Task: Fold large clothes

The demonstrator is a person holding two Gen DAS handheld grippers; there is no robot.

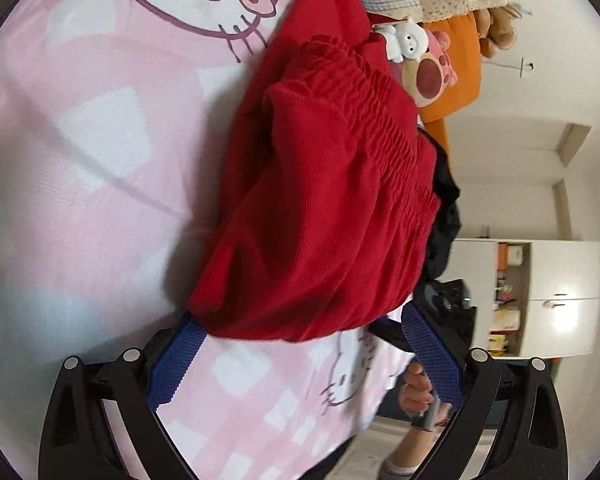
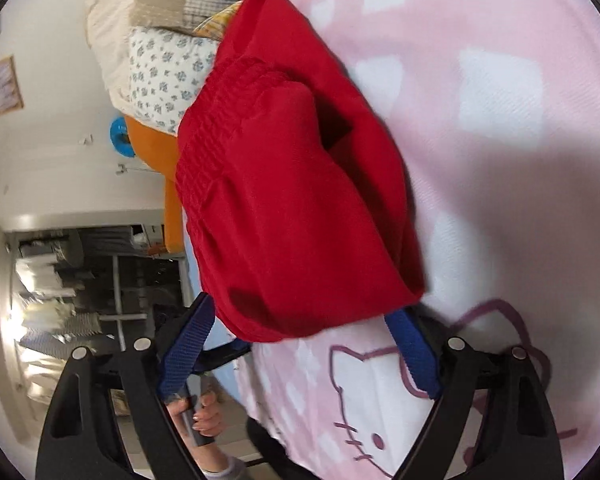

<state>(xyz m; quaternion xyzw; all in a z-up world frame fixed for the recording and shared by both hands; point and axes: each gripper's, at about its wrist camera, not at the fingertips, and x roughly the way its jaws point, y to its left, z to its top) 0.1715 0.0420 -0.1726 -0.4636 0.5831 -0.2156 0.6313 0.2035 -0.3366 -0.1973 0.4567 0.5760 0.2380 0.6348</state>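
Both grippers, left [image 1: 300, 336] and right [image 2: 300, 328], stand wide-jawed behind red trousers [image 1: 324, 200] on the bedsheet [image 1: 100, 160].

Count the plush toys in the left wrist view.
3: a white plush at the red garment's upper edge, a pink plush just below it, and a brown plush further right above the orange cushion. The garment may hide more.

Left gripper [image 1: 300, 328]: jaws spread wide, blue pads [image 1: 432, 356] at lower frame, rolled sideways. Right gripper [image 2: 308, 332]: jaws equally wide, also rolled. A hand [image 2: 206, 416] grips a handle at lower left of the right view.
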